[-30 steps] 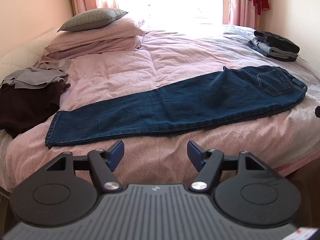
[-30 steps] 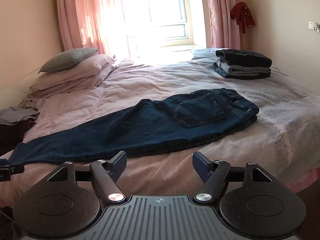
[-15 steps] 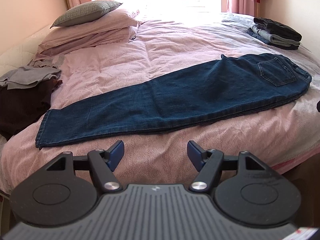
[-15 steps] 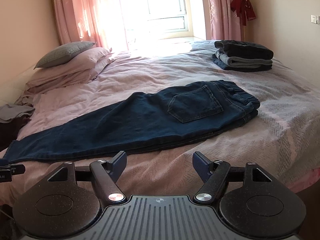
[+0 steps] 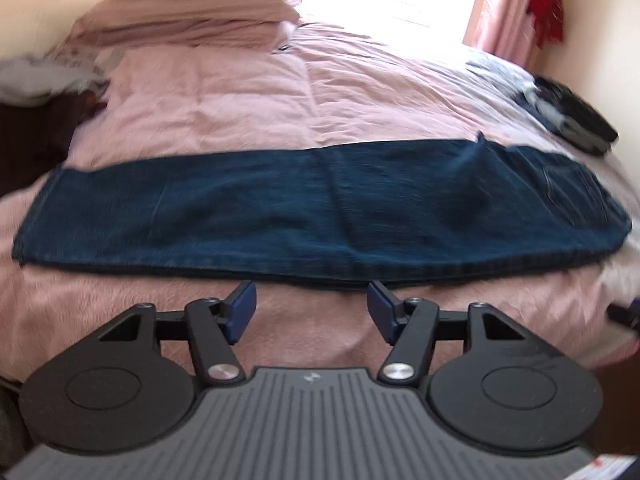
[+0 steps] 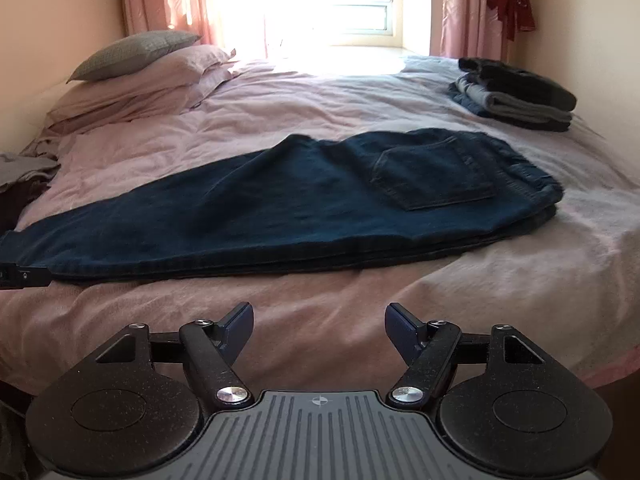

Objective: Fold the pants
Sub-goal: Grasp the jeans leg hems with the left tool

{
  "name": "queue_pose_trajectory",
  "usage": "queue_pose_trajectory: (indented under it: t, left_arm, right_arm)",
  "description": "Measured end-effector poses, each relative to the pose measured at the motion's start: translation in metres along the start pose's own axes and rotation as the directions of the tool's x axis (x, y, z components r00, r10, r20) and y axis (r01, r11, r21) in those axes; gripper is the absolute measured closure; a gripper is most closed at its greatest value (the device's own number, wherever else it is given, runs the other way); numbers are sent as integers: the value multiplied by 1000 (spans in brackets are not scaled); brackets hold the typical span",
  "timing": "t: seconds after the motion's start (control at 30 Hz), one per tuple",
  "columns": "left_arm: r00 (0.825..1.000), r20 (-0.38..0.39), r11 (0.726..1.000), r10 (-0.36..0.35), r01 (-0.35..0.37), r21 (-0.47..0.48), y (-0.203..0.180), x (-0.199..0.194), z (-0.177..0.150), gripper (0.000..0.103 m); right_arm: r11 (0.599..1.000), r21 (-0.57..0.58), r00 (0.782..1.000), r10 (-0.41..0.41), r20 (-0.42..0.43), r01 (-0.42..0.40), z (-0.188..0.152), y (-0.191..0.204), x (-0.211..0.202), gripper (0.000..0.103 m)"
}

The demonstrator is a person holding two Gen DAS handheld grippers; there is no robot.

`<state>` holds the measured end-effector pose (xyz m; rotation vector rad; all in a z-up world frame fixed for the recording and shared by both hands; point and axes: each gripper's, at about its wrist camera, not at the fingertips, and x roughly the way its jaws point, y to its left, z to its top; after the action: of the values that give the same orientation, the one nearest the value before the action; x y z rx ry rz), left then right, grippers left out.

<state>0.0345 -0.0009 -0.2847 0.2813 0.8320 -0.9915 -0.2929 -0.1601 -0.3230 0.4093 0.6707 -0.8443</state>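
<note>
Both claws have come lower and nearer the bed's near edge since the earlier frames, and the left view has rolled, so the jeans now run almost level across it.

Dark clothes (image 5: 28, 136): heaped at the bed's far left edge, with a grey garment (image 5: 40, 80) on top; blurred in the left view. They lie close to the hem but apart from it.

Pillows (image 6: 136, 80): pink, stacked at the head of the bed on the left, a grey cushion (image 6: 132, 54) uppermost.

Jeans (image 5: 320, 208): dark blue, folded lengthwise leg on leg, flat across the pink bed (image 5: 280, 92). Hem at the left, waistband and back pocket (image 6: 434, 174) at the right. The near long edge lies close to the bed's front edge.

Left claw (image 5: 311, 307): jaws closing, still apart, nothing between them. It hovers over bare cover just short of the jeans' near edge, around mid-leg. Nothing stands between it and the cloth.

Right claw (image 6: 319, 330): jaws wide, nothing between them. It hangs over the bed's front edge, well short of the jeans, facing the seat and pocket.

Folded stack (image 6: 516, 94): dark and grey garments, far right on the bed, beyond the waistband and apart from it.

Red cloth (image 6: 512, 8): hung by the pink curtain (image 6: 460, 4) at the right of the window.
</note>
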Motion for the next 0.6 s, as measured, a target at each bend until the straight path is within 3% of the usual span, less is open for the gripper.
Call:
queue_pose_trajectory:
  t: [0.13, 0.27, 0.33, 0.43, 0.53, 0.6]
  left_arm:
    - [998, 56, 980, -1, 12, -201, 58, 2, -4, 53]
    - [995, 94, 915, 20, 20, -403, 117, 2, -4, 53]
    - [995, 103, 857, 8, 46, -512, 144, 8, -7, 51]
    - [990, 133, 737, -44, 122, -665, 174, 21, -19, 50]
    - [980, 182, 623, -76, 189, -759, 190, 31, -27, 47]
    - [975, 208, 592, -79, 214, -777, 194, 34, -27, 46]
  right_arm:
    - [995, -77, 995, 67, 69, -62, 13, 44, 22, 33]
    - [976, -163, 978, 163, 126, -142, 29, 93, 44, 33]
    - [963, -208, 975, 196, 105, -172, 31, 116, 61, 33]
    - [952, -238, 974, 215, 79, -191, 23, 142, 82, 33]
    - [953, -210, 970, 235, 54, -219, 16, 154, 96, 33]
    - [958, -194, 973, 225, 42, -213, 13, 160, 103, 33]
